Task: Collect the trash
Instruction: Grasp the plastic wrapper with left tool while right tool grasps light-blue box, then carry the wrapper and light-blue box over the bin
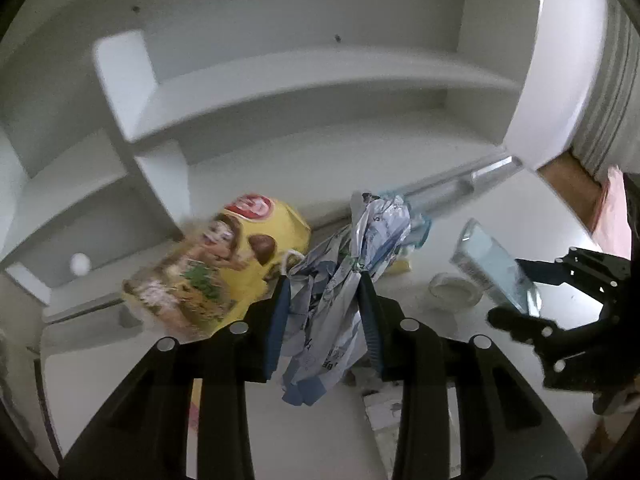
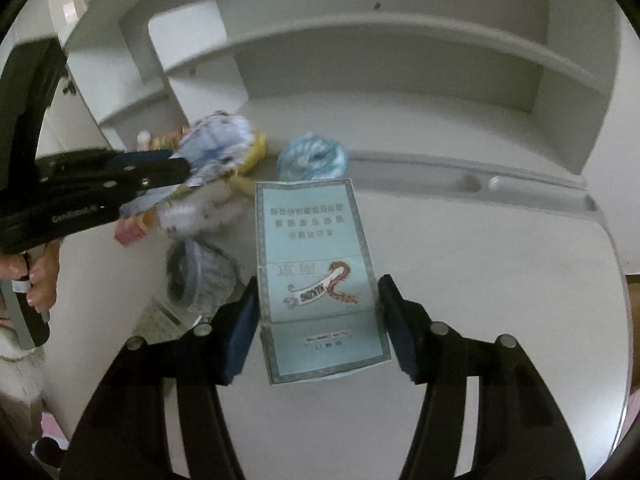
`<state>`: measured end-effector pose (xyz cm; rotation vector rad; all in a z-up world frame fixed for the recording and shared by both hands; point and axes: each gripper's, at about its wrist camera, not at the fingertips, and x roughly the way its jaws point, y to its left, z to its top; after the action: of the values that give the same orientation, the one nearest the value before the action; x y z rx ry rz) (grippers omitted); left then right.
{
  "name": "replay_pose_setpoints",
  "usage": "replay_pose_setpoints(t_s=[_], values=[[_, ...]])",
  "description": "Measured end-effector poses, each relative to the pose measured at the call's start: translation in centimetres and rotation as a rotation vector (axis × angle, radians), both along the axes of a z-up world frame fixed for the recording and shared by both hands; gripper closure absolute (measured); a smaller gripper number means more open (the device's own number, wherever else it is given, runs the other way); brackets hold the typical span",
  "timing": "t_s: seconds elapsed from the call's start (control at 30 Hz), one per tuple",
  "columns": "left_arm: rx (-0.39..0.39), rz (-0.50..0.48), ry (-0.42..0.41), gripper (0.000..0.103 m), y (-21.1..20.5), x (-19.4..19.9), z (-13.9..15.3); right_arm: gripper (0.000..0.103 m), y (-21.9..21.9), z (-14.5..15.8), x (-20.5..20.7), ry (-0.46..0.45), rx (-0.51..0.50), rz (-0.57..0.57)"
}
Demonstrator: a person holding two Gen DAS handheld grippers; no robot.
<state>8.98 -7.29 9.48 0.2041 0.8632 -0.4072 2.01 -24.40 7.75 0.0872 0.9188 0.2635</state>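
On a white desk (image 2: 500, 280) backed by white shelving (image 1: 304, 80), trash is gathered near the far edge. A crumpled silver-blue foil wrapper (image 1: 340, 280) is pinched between the blue pads of the left gripper (image 1: 324, 304), with both pads pressed into it. To its left lies a yellow snack bag (image 1: 224, 264). In the right wrist view, a flattened pale-blue cigarette pack (image 2: 316, 276) lies between the fingers of the right gripper (image 2: 316, 320); the left pad is at its edge, while a sliver of gap shows at the right pad, so a firm grip cannot be confirmed. Just beyond the pack sits a crumpled light-blue ball (image 2: 312, 158).
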Motion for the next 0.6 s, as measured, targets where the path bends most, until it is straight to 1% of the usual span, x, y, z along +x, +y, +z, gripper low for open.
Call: replay_pose_setpoints(t_s=[0.1,0.2,0.37,0.5,0.6], values=[[-0.020,0.007,-0.011,0.070,0.3,-0.7,1.2,0.045,-0.7,1.0,-0.7,-0.018,-0.011,-0.014],[-0.045,-0.010,0.004,0.070,0.1,-1.4,1.7,0.045,-0.7,0.9,-1.5,-0.010,-0.011,-0.018],[-0.022,-0.019,-0.008,0.070,-0.6,-2.9,2.1,0.045,-0.6,0.4,-2.8,0.007,0.008,-0.009],[-0.004,-0.024,-0.020,0.070,-1.4,-3.8,2.4,0.045,-1.4,1.2,-3.9,-0.012,0.019,-0.017],[0.008,-0.041,-0.036,0.070,-2.4,-5.0,3.4,0.045,-2.3,2.2,-5.3,-0.037,0.025,-0.032]])
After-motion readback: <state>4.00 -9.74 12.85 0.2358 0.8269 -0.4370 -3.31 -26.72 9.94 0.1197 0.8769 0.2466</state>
